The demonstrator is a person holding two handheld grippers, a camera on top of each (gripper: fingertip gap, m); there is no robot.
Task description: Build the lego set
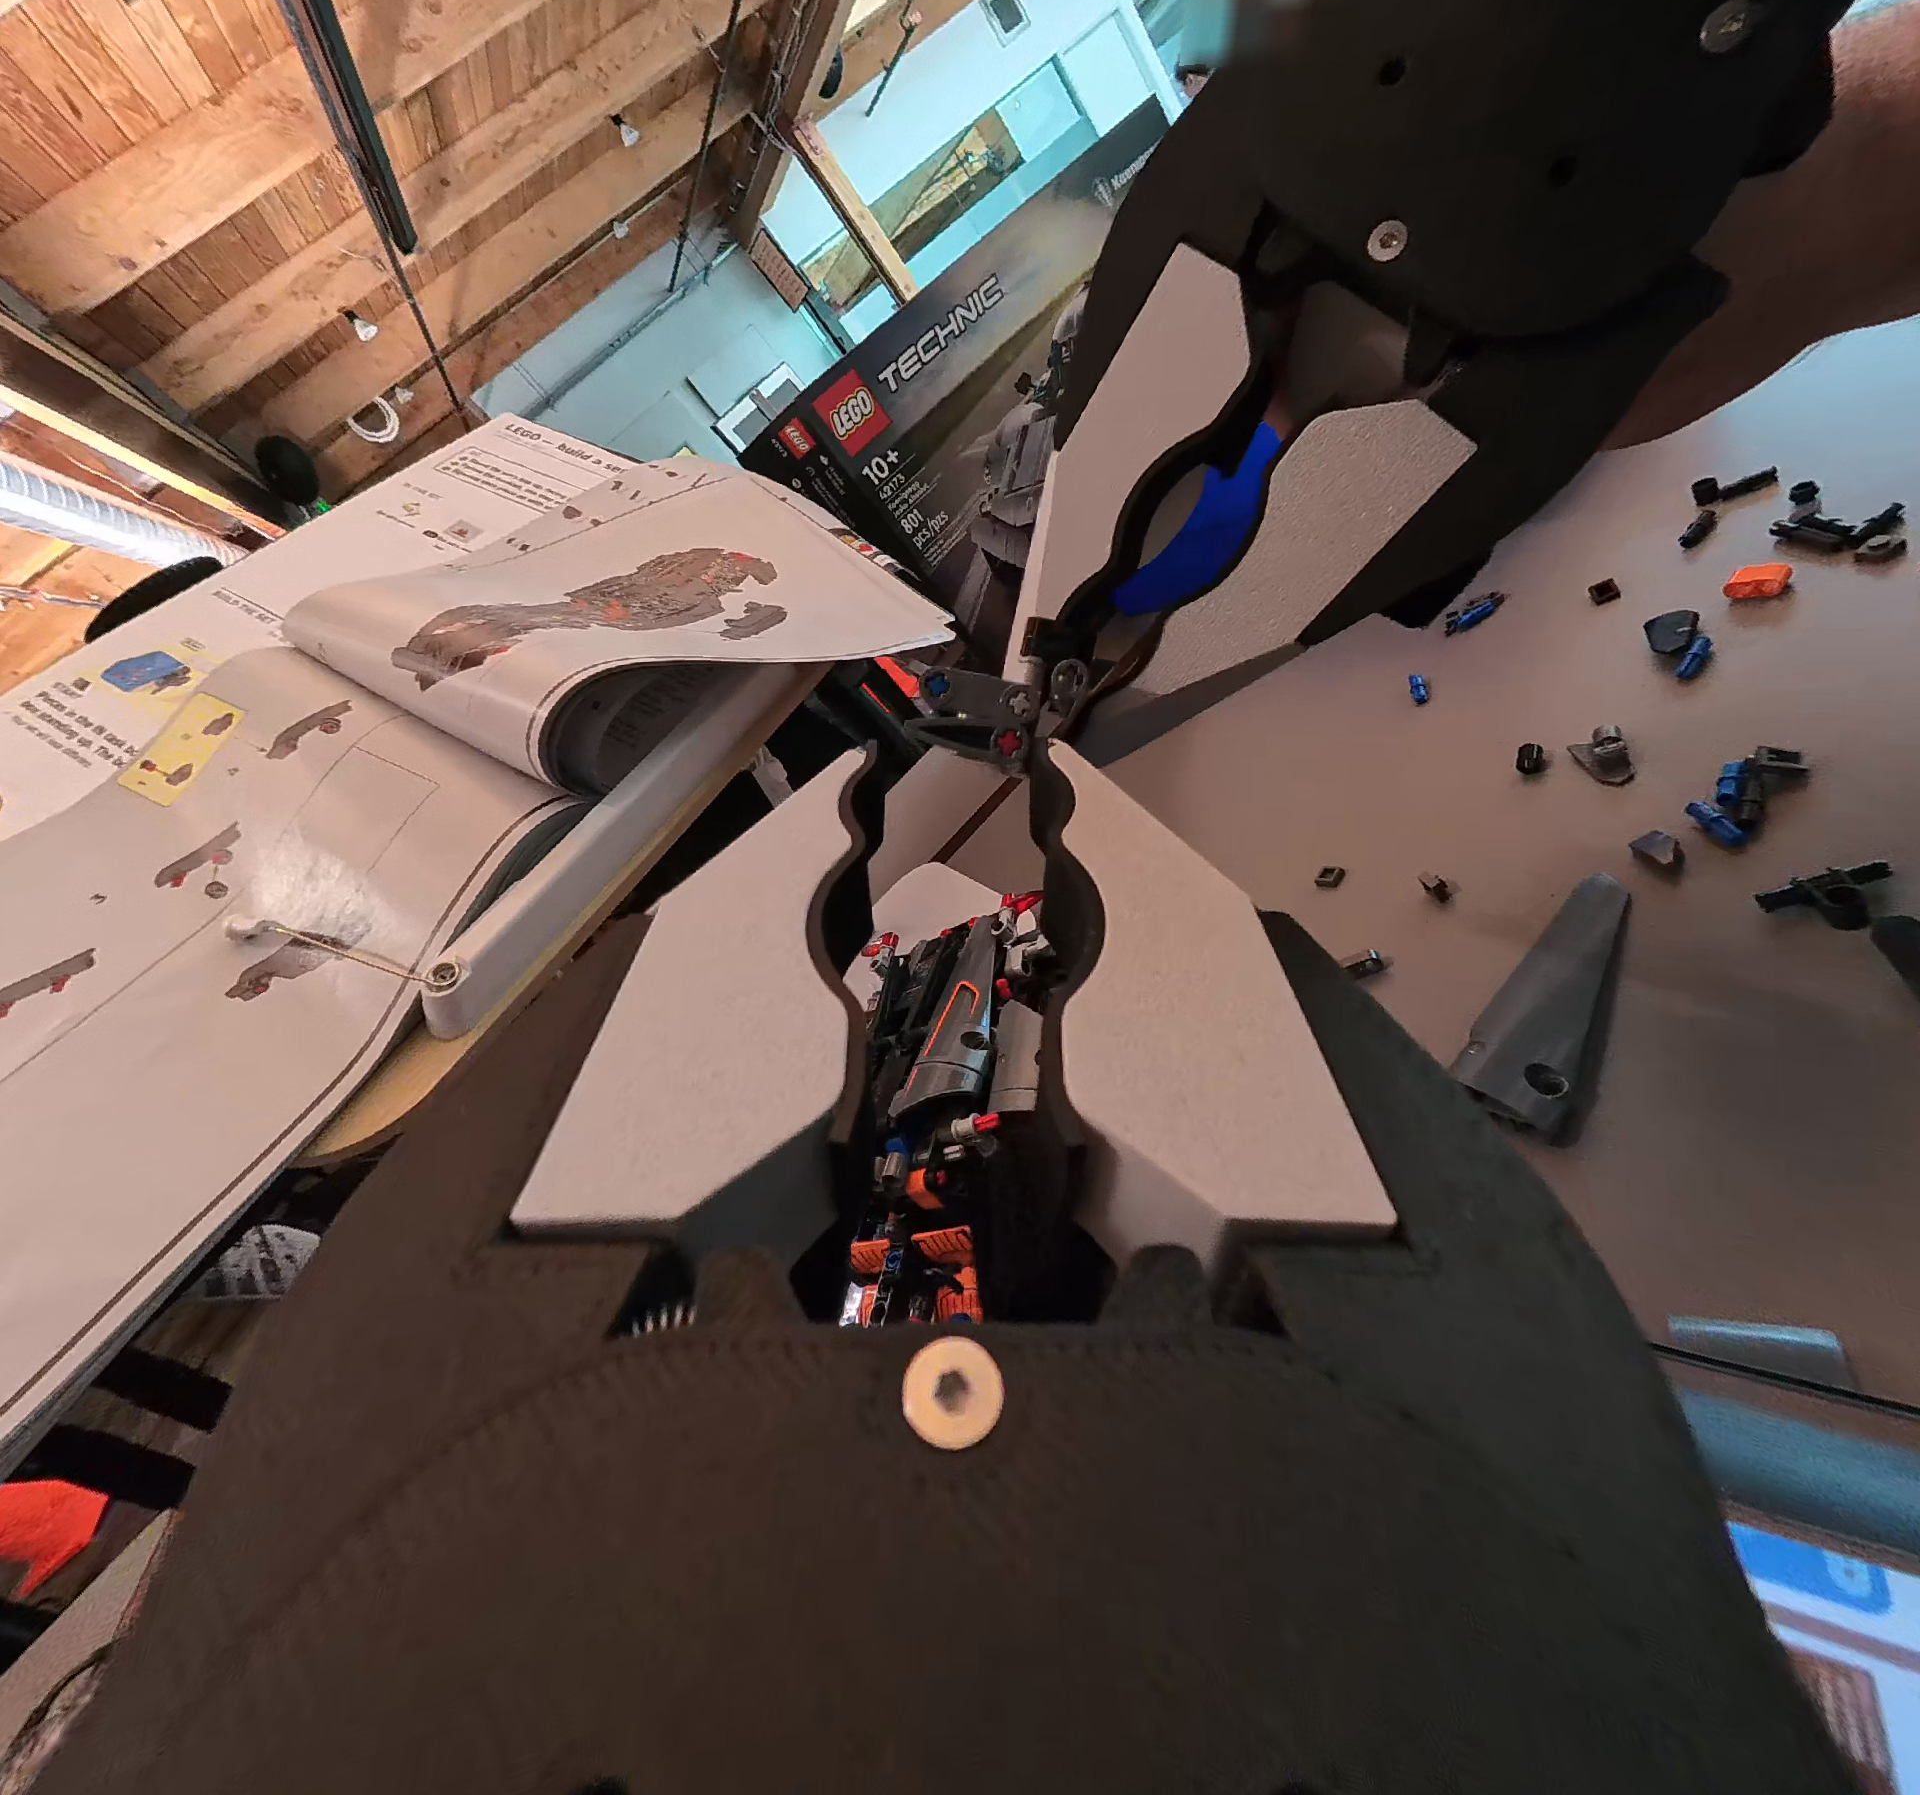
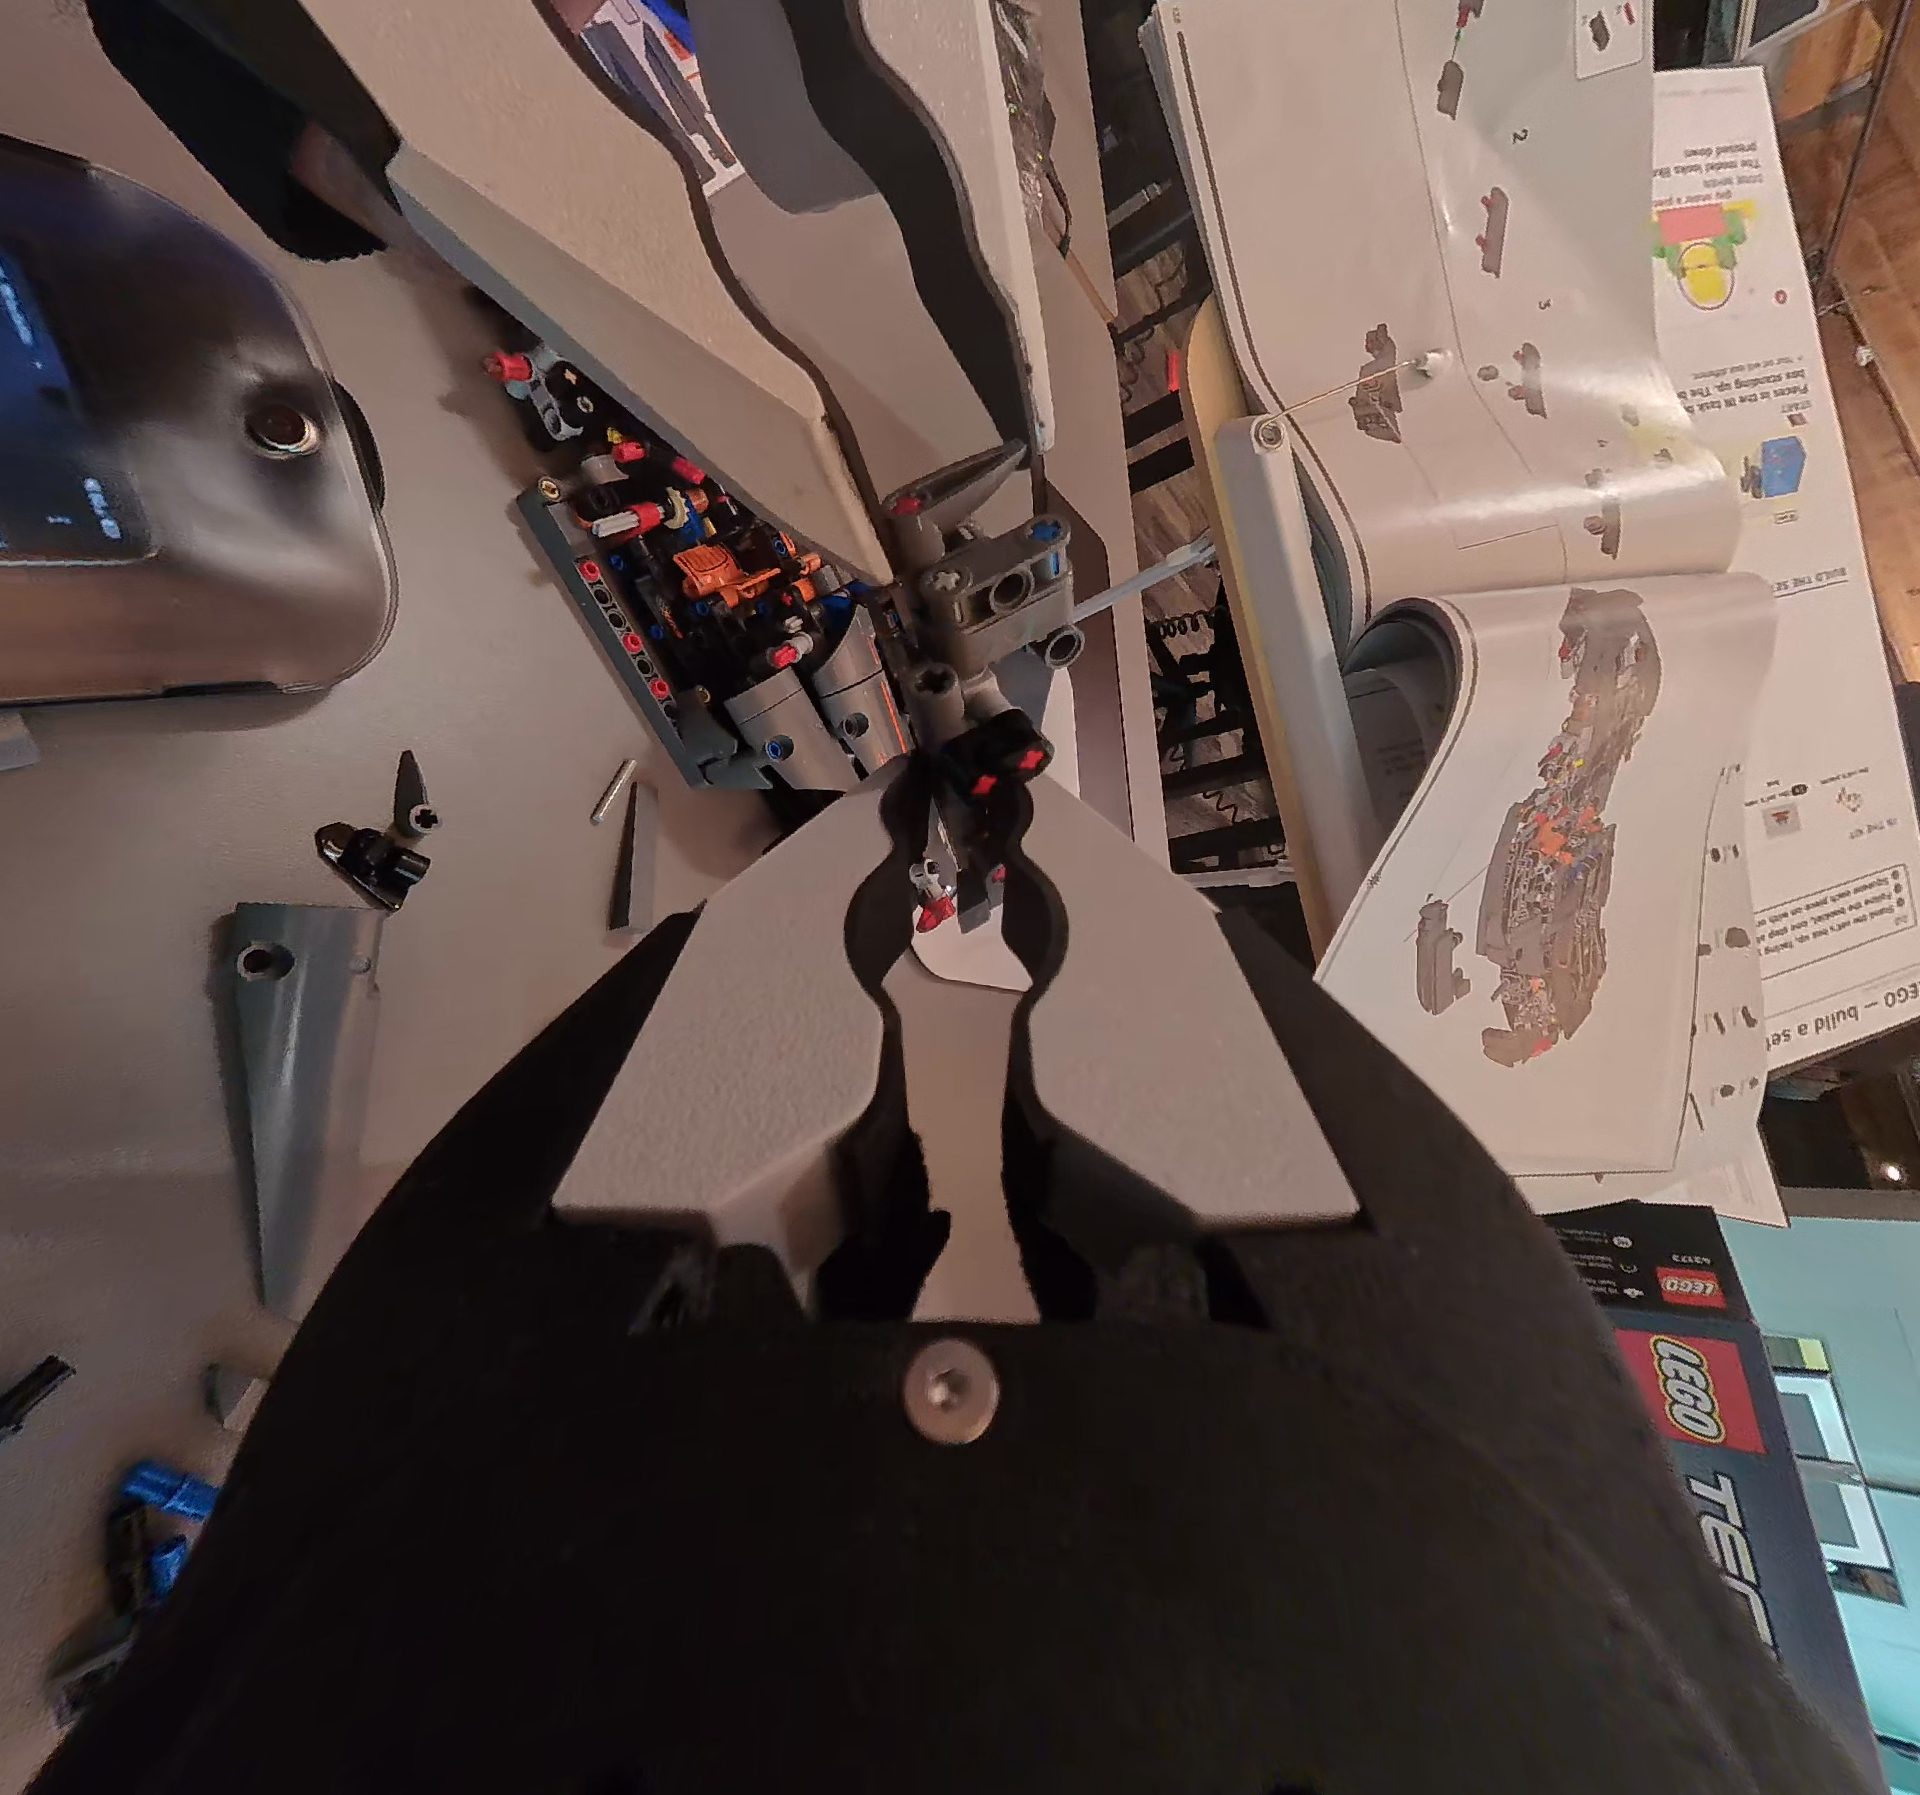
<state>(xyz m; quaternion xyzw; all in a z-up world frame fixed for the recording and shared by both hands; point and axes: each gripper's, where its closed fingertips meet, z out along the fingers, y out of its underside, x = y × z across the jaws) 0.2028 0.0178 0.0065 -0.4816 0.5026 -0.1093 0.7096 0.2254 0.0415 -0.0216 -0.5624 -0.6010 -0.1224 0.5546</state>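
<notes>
A small grey Technic sub-assembly (image 1: 1013,706) with red pins and a black connector is held in the air between both grippers. My left gripper (image 1: 956,758) closes on its dark grey wedge end; it also shows from above in the right wrist view (image 2: 961,498). My right gripper (image 2: 961,795) is shut on the black connector end (image 2: 992,753), and it shows in the left wrist view (image 1: 1049,649) coming from the upper right. The partly built grey, black and orange car model (image 2: 707,602) lies on the table below, seen between my left fingers (image 1: 935,1018).
An open instruction booklet (image 1: 416,706) rests on a stand at the table edge (image 2: 1507,395). The set's box (image 1: 914,436) stands behind it. Loose small pieces (image 1: 1714,758) and a long grey panel (image 1: 1548,1007) lie on the table. A dark rounded device (image 2: 156,446) sits nearby. The tips of one gripper are about 5 cm away from the tips of the other.
</notes>
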